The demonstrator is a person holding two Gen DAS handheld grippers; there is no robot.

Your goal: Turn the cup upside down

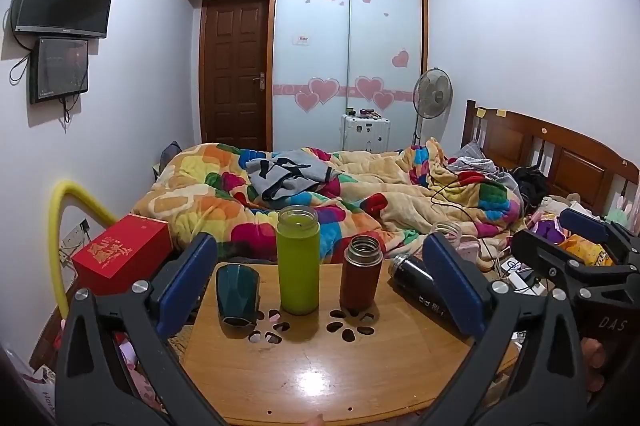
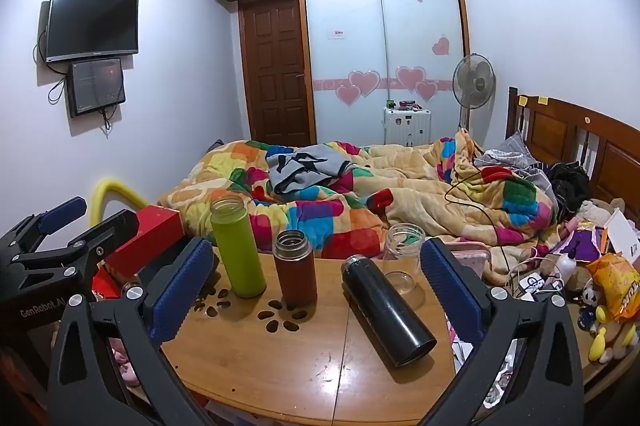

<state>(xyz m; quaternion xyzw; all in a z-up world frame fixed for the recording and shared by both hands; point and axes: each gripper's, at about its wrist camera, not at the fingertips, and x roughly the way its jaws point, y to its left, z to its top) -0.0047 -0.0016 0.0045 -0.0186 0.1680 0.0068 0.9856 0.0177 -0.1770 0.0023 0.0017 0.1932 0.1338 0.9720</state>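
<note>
A dark teal faceted cup (image 1: 237, 296) stands mouth down at the left of the wooden table (image 1: 320, 366). A green bottle (image 1: 298, 260), (image 2: 238, 248) and a brown flask (image 1: 361, 272), (image 2: 295, 268) stand upright and open. A black flask (image 2: 386, 310), (image 1: 418, 286) lies on its side. A clear glass jar (image 2: 402, 262) stands upright at the far right edge. My left gripper (image 1: 320, 286) is open and empty above the table's near side. My right gripper (image 2: 316, 286) is open and empty, the black flask between its fingers further ahead.
A red box (image 1: 122, 254) sits left of the table. A bed with a colourful blanket (image 1: 320, 194) lies behind. Cables, toys and snack bags (image 2: 608, 286) clutter the right. A yellow hose (image 1: 64, 226) arcs at the left. The right gripper's body (image 1: 580, 262) shows at the left view's edge.
</note>
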